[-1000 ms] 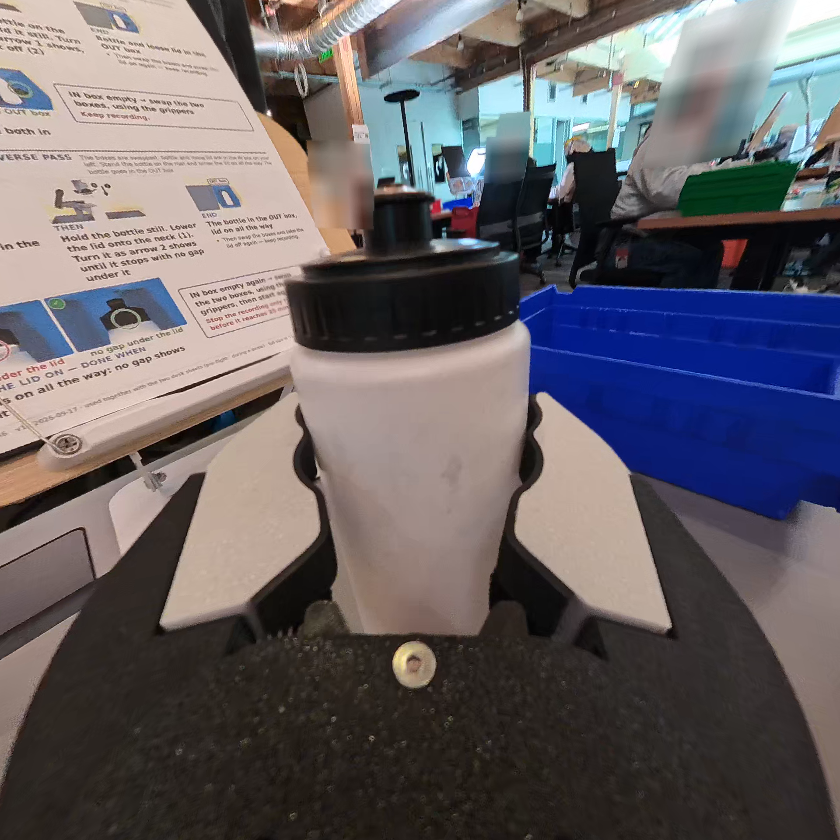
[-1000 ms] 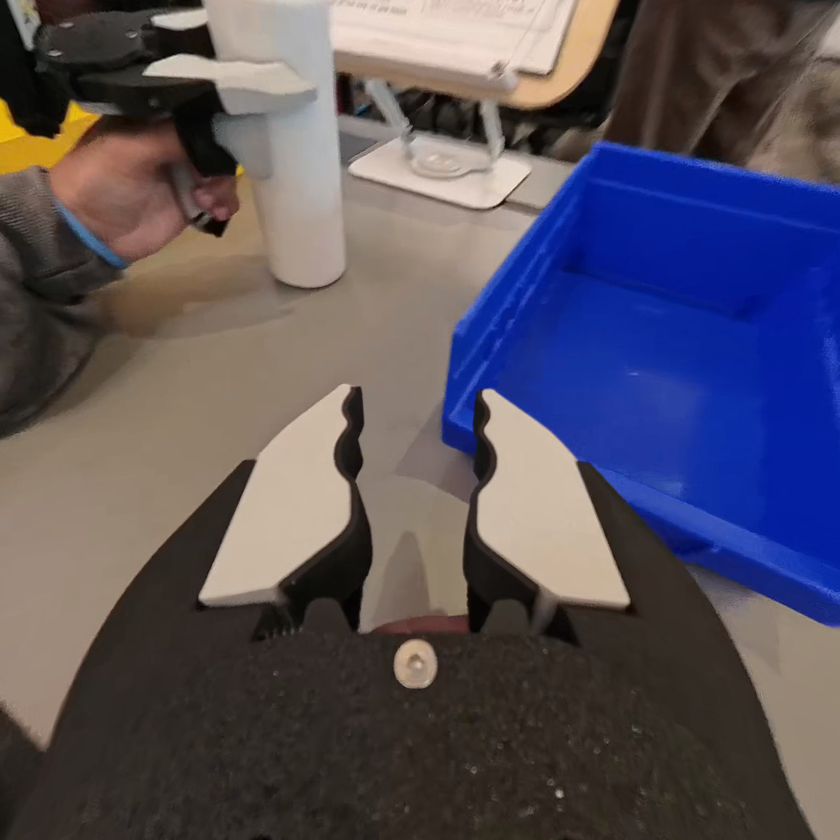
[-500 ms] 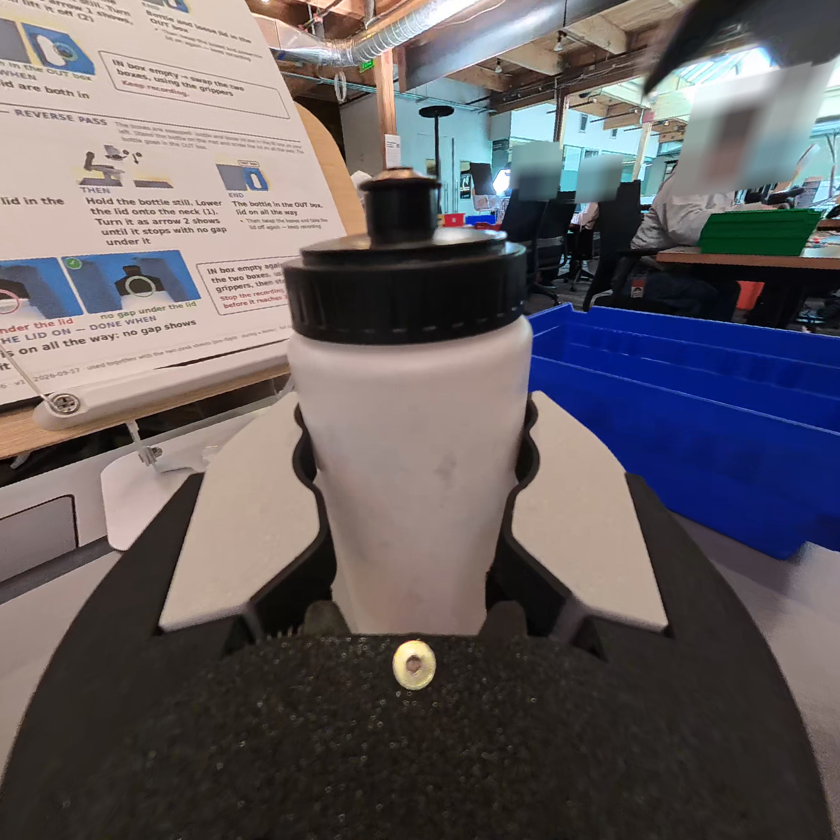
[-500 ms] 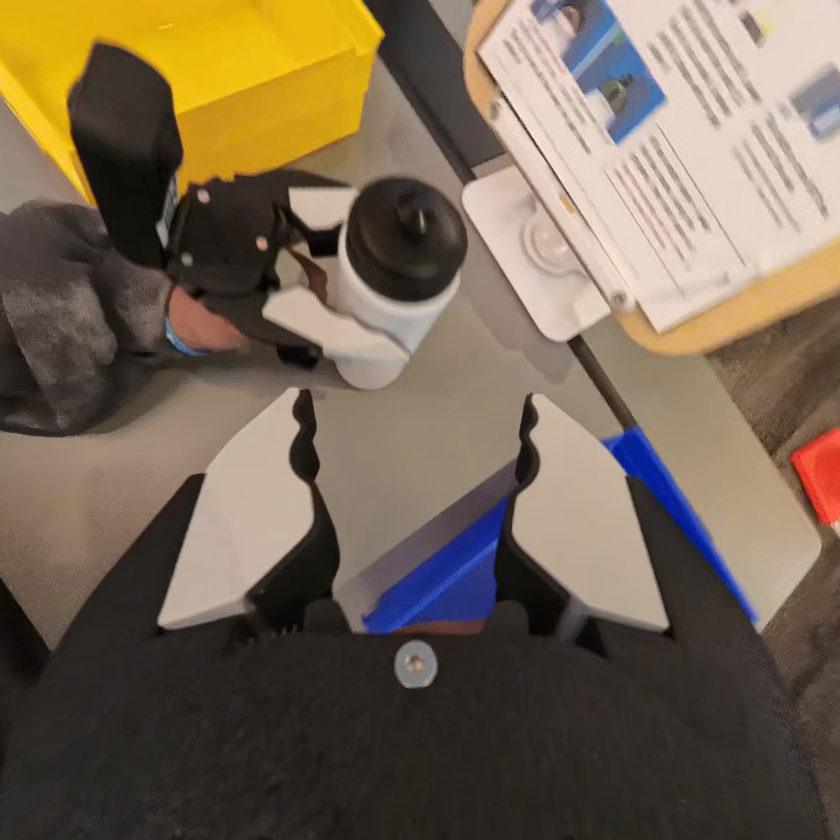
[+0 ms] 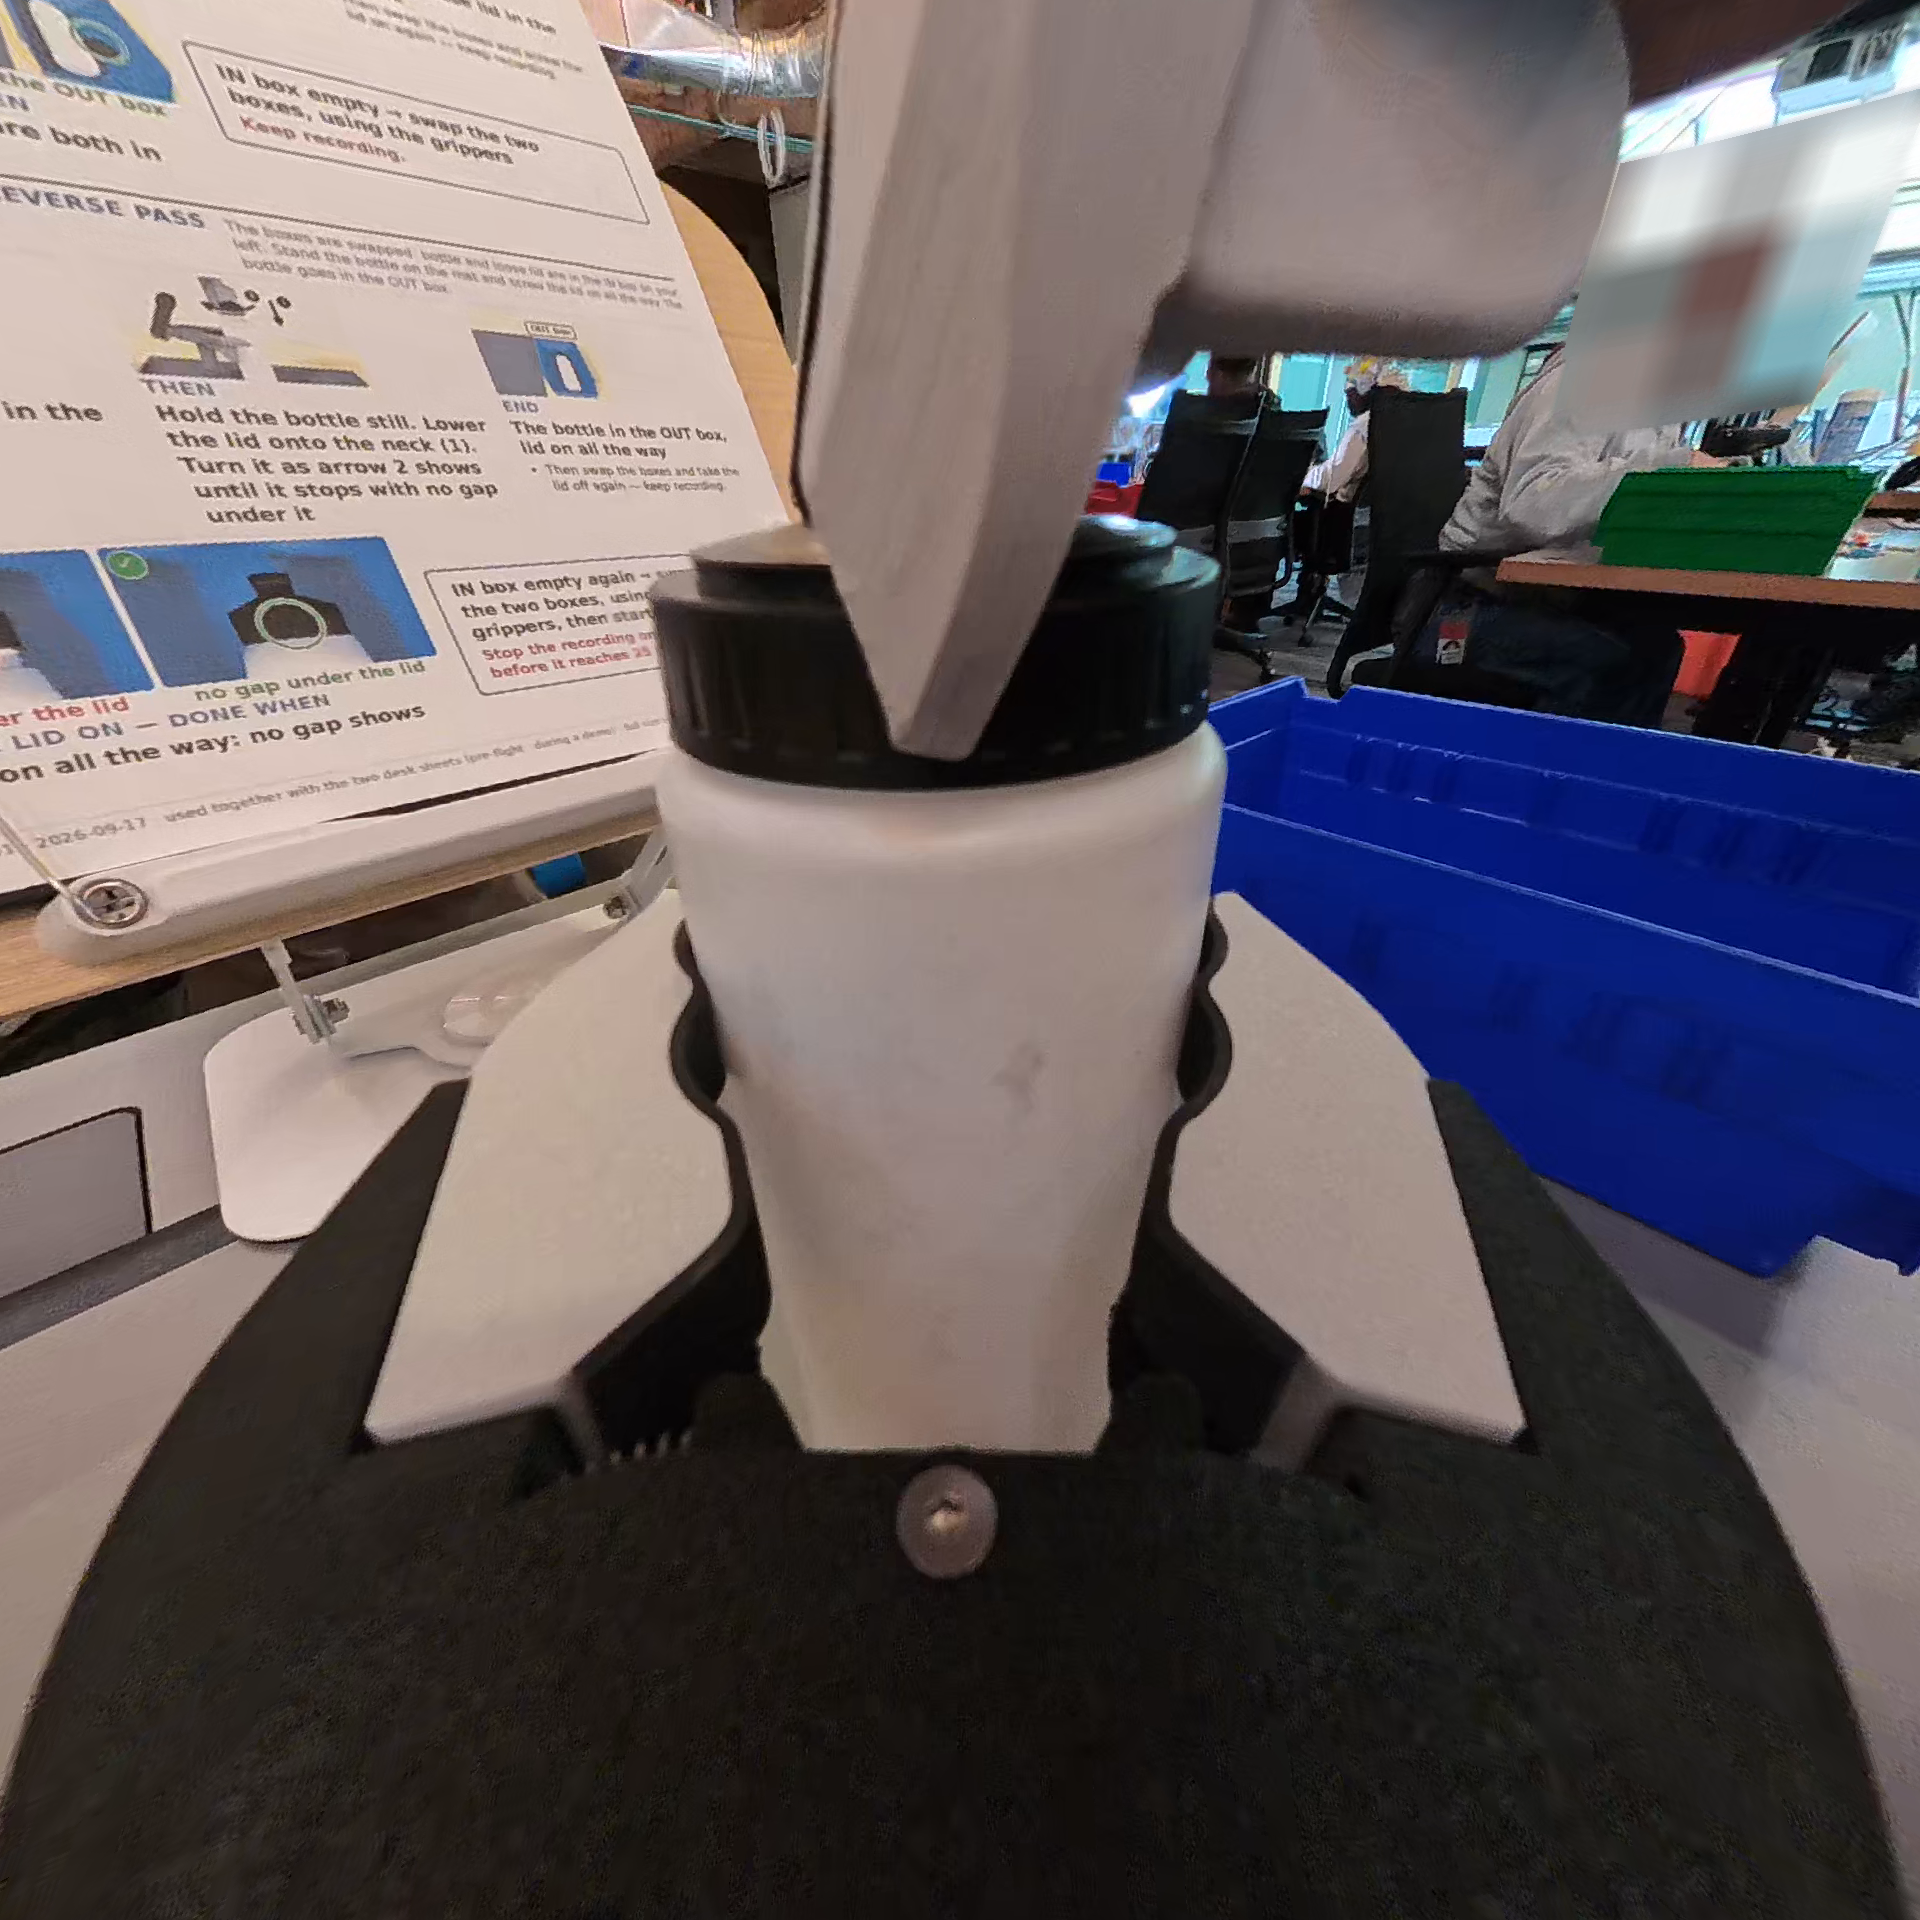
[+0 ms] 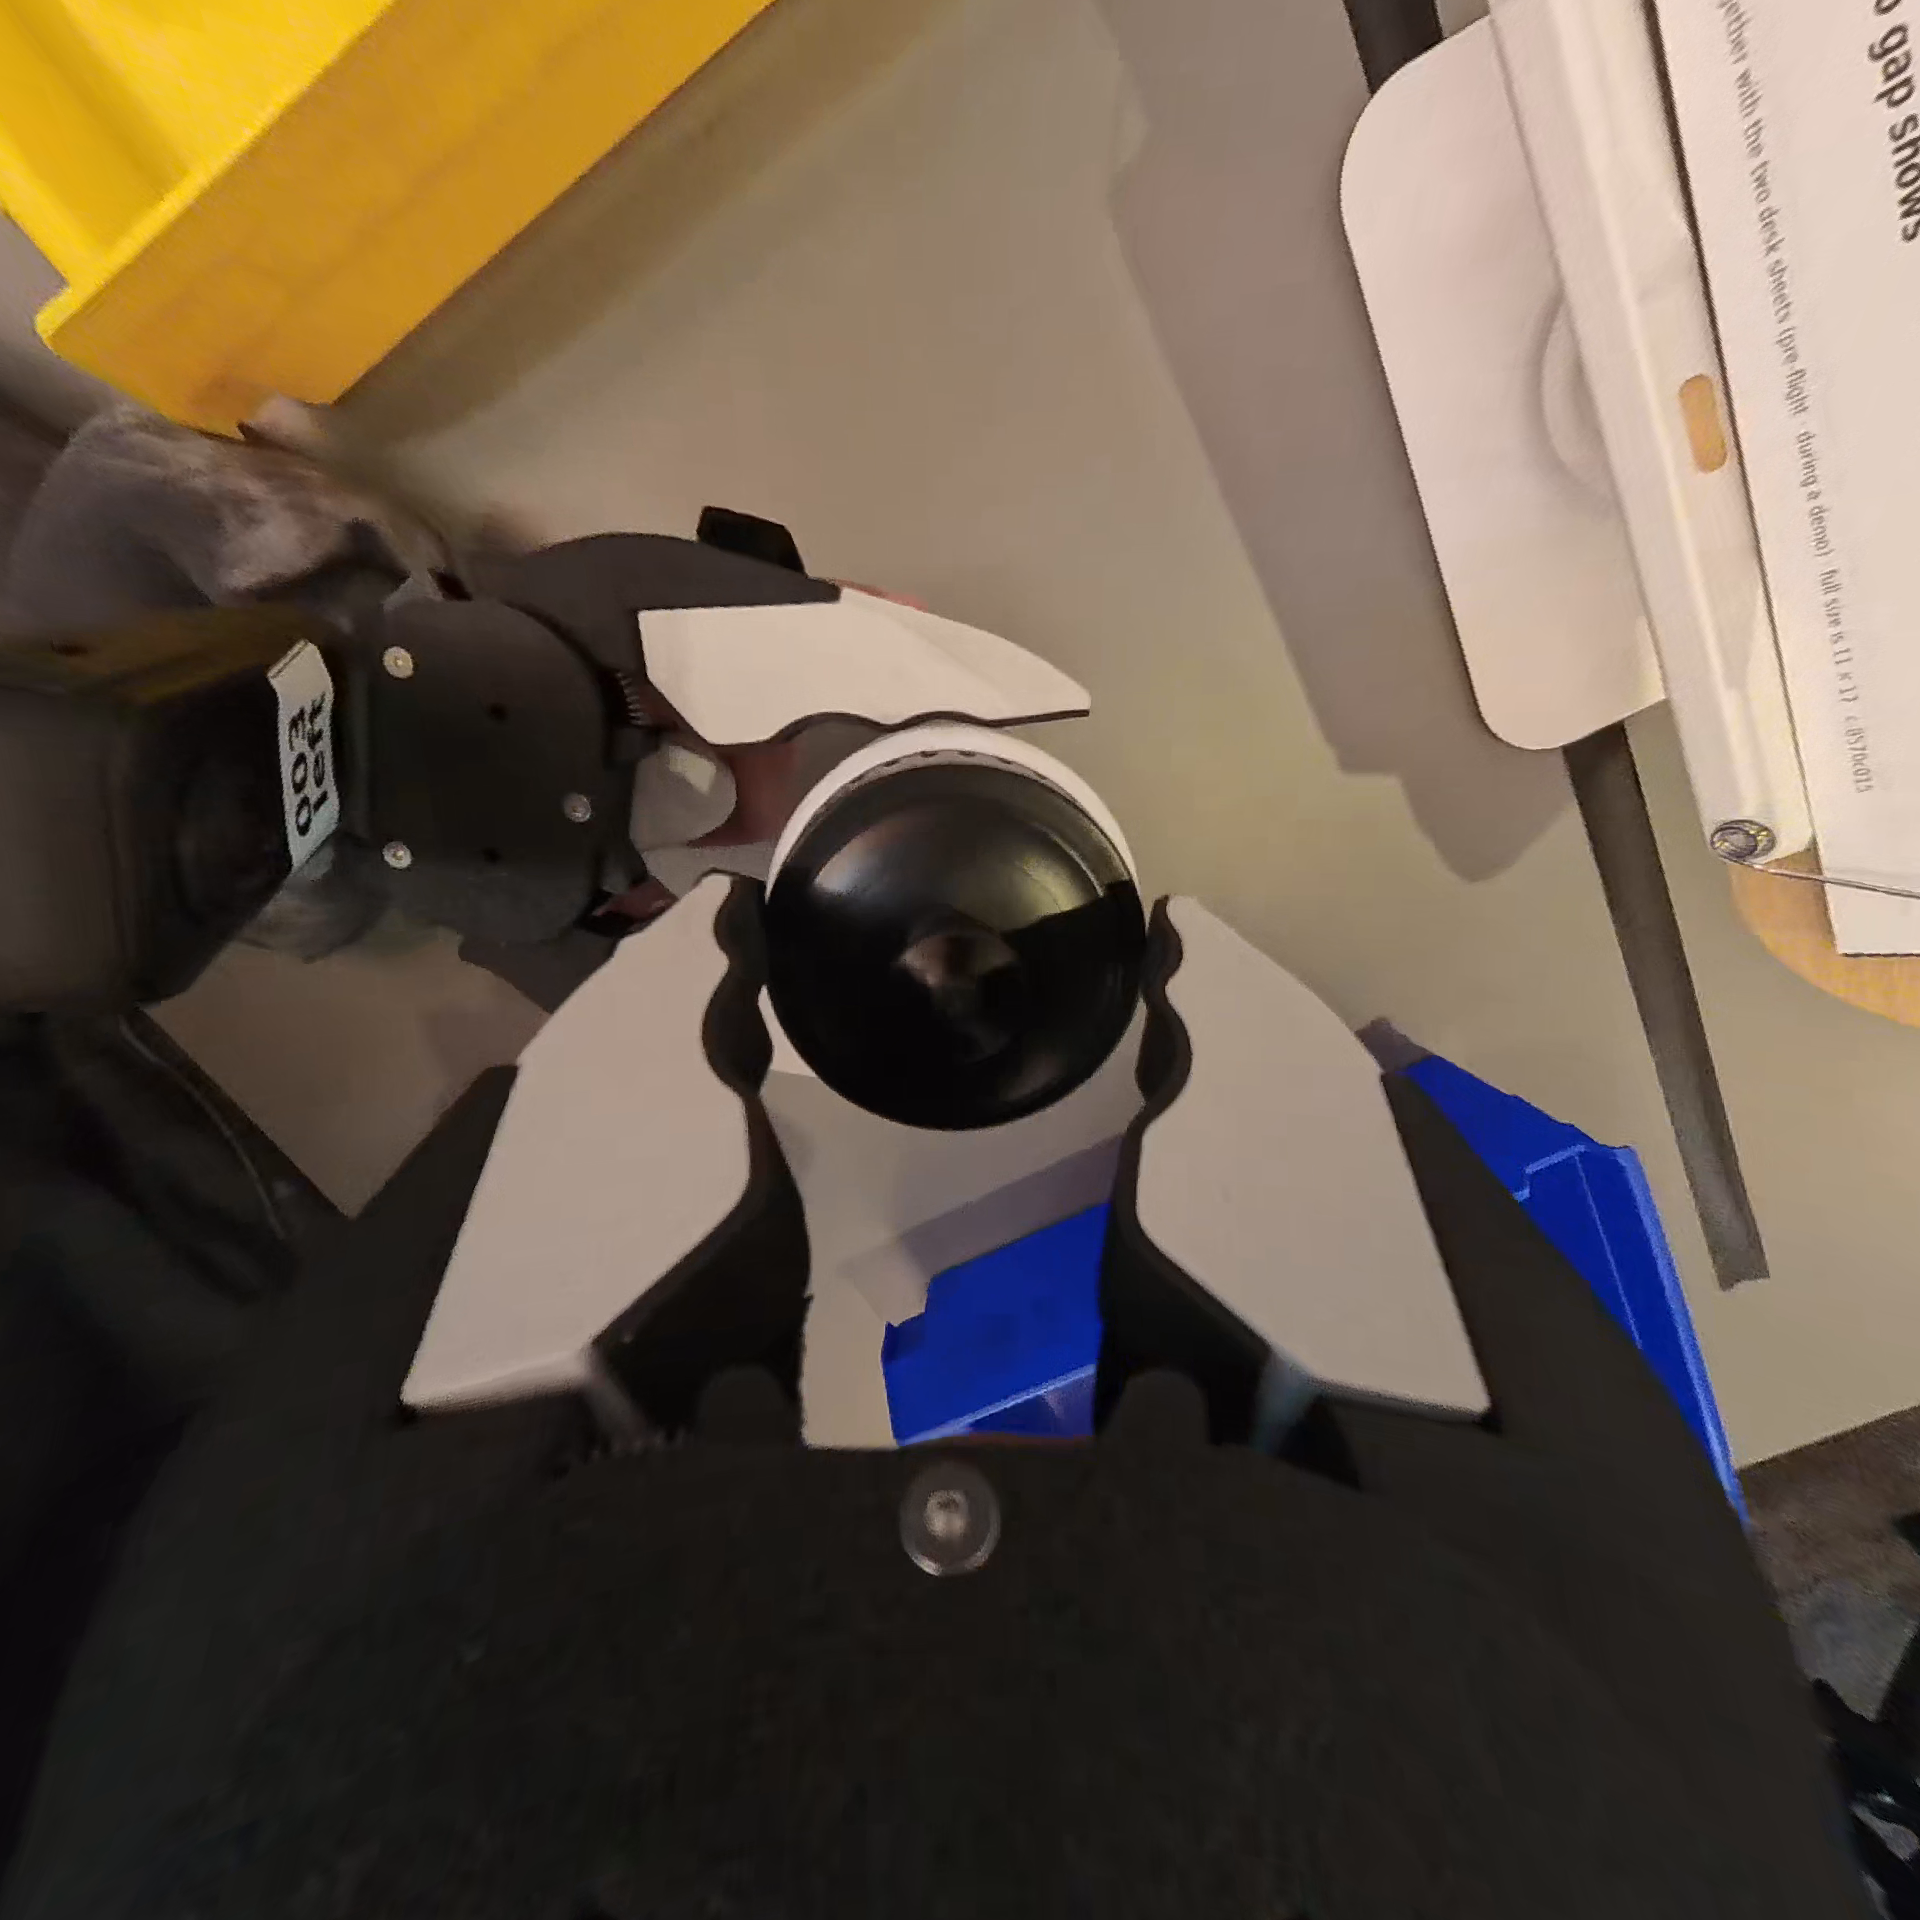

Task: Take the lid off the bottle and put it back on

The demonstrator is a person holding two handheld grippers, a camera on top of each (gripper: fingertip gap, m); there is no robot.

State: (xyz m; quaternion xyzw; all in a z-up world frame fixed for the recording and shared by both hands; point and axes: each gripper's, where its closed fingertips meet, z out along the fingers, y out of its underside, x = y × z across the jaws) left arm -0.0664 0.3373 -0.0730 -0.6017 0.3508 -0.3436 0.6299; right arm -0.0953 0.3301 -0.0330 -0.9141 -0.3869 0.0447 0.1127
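Observation:
A white bottle (image 5: 935,1039) with a black screw lid (image 5: 748,686) stands upright on the grey table. My left gripper (image 5: 940,987) is shut on the bottle's body, one finger on each side. My right gripper (image 6: 951,966) points straight down over the bottle. Its two fingertips sit against opposite sides of the lid (image 6: 951,935), closed on it. In the left wrist view one right finger (image 5: 935,468) covers the front of the lid and hides its spout. In the right wrist view the left gripper (image 6: 468,748) comes in from the left, with a white rim of the bottle (image 6: 935,743) showing.
A blue bin (image 5: 1558,935) stands right of the bottle and also shows in the right wrist view (image 6: 1621,1247). A yellow bin (image 6: 312,156) is on the other side. A printed sheet on a tilted stand (image 5: 312,416) with a white base (image 6: 1507,416) stands behind.
My right gripper swung up from beside the blue bin, opened wider, came down over the bottle and closed in on the lid. My left gripper kept hold of the bottle.

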